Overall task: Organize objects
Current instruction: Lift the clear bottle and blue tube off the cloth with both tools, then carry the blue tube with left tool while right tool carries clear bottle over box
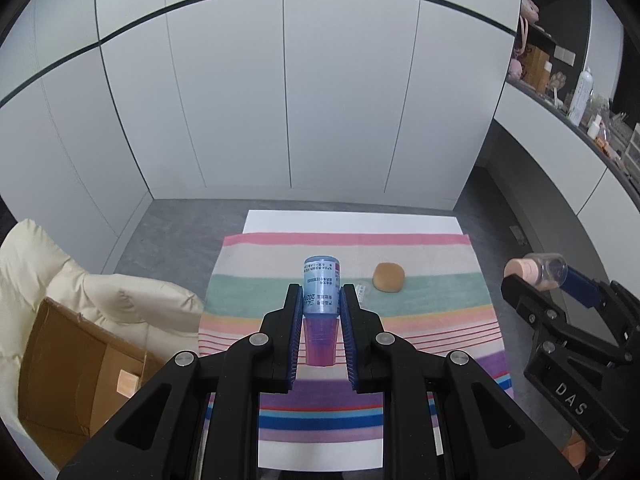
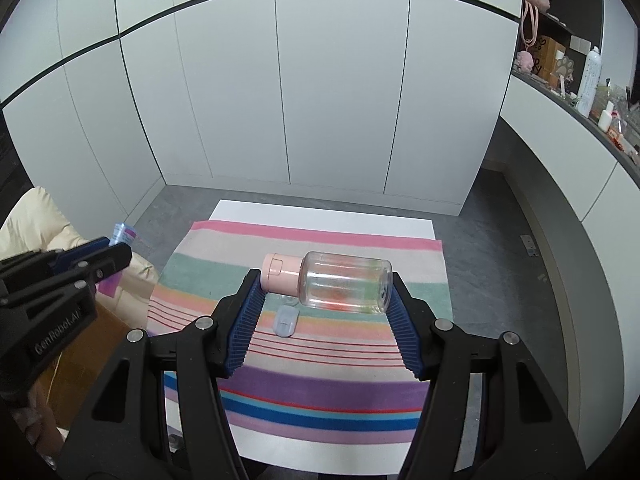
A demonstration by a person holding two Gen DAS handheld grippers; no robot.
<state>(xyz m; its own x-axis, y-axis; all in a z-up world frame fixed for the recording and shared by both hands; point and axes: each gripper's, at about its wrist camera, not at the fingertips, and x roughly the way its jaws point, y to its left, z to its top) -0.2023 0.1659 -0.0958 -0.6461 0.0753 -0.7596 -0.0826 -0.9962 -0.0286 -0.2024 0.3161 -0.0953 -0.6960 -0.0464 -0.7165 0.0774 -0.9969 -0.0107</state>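
My left gripper [image 1: 320, 300] is shut on a small blue-labelled bottle with a purple cap [image 1: 320, 292], held above the striped cloth [image 1: 432, 320]. My right gripper [image 2: 324, 288] is shut on a clear bottle with a pink cap [image 2: 344, 282], held sideways above the cloth [image 2: 304, 384]; it also shows in the left wrist view [image 1: 536, 270]. The left gripper and its bottle [image 2: 120, 234] show at the left of the right wrist view. A tan bun-shaped object [image 1: 389, 276] lies on the cloth. A small clear flat case [image 2: 286, 320] lies on the cloth below the right gripper.
An open cardboard box [image 1: 76, 364] and a cream padded jacket [image 1: 92, 284] sit left of the table. White cabinets [image 1: 280, 100] stand behind. A cluttered counter shelf [image 1: 592, 120] runs along the right. Grey floor surrounds the white table [image 1: 352, 220].
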